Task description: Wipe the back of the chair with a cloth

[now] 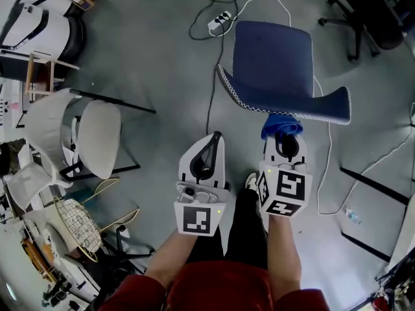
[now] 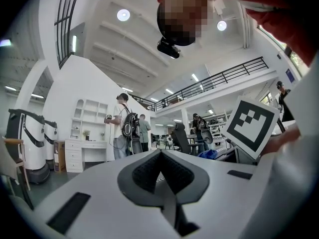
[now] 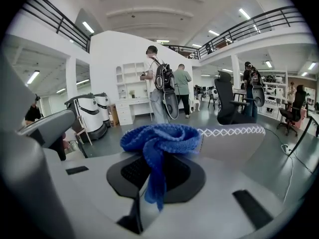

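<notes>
A dark blue chair (image 1: 279,63) stands ahead of me, the top edge of its back trimmed with white zigzag stitching (image 1: 285,107). My right gripper (image 1: 283,135) is shut on a bunched blue knitted cloth (image 1: 281,125) just below that edge. In the right gripper view the cloth (image 3: 159,141) sits clamped in the right gripper (image 3: 152,158), with the stitched chair edge (image 3: 234,133) right behind it; whether they touch I cannot tell. My left gripper (image 1: 211,146) hangs left of the chair, shut and empty; in its own view the left gripper (image 2: 160,159) holds nothing.
A white chair (image 1: 97,138) and a wire basket (image 1: 78,224) stand at the left. A power strip (image 1: 220,21) with cables lies beyond the blue chair. A black office chair (image 1: 366,11) is at the top right. People (image 3: 162,83) stand further off.
</notes>
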Motion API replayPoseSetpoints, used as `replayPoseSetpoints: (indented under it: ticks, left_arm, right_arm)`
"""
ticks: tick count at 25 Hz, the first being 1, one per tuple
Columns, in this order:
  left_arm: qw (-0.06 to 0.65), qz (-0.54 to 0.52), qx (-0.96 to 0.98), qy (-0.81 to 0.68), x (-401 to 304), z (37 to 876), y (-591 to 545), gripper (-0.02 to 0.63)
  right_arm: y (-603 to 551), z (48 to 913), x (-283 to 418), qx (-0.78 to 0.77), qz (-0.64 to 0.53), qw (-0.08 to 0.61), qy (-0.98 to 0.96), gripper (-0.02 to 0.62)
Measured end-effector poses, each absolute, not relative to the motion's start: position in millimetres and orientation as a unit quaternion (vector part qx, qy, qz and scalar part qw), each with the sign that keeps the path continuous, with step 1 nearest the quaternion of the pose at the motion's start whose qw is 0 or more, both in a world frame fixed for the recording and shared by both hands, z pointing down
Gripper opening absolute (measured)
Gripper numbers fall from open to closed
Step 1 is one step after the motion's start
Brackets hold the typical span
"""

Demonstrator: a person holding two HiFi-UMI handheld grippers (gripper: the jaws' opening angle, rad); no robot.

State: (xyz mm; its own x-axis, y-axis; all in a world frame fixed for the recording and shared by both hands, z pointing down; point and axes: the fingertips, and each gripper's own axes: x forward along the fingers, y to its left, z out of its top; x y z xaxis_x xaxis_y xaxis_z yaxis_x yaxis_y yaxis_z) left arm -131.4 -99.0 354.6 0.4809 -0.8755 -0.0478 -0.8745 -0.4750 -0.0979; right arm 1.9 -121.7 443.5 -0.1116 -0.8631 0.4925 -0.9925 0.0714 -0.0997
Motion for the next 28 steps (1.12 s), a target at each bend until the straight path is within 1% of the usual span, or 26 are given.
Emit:
replayPoseSetpoints:
  ticks: [6,10,18,22,28]
  left_arm:
    - [0.048,-0.011,-0.856,0.514,-137.2,368.6,-102.2,0.014]
    - [0.036,-0.016,-0.857,0.514,-136.6,389.2,-101.0,0.014]
    - [0.016,-0.034,-0.855,0.518,-143.6,433.9,-94.0,0.014]
    - [0.013,-0.036,-0.855,0.518,-146.7,448.1,-93.5,0.014]
    - [0.002,-0.039,-0.851,0.523,-155.9,476.9,-92.9,0.014]
  right_arm:
    - [-130.6,462.7,1.1,0.647,0.210,0.158,-0.716,0.063]
    - [-140.7,487.1,5.0,0.647,0.227,0.140,-0.714,0.063]
    - [-153.8,558.0,2.0,0.638,0.262,0.155,-0.707,0.063]
    - [-162.5,597.6,7.7,0.632,0.292,0.141,-0.704,0.063]
    - [-180.5,644.2,6.0,0.632,0.285,0.169,-0.701,0.063]
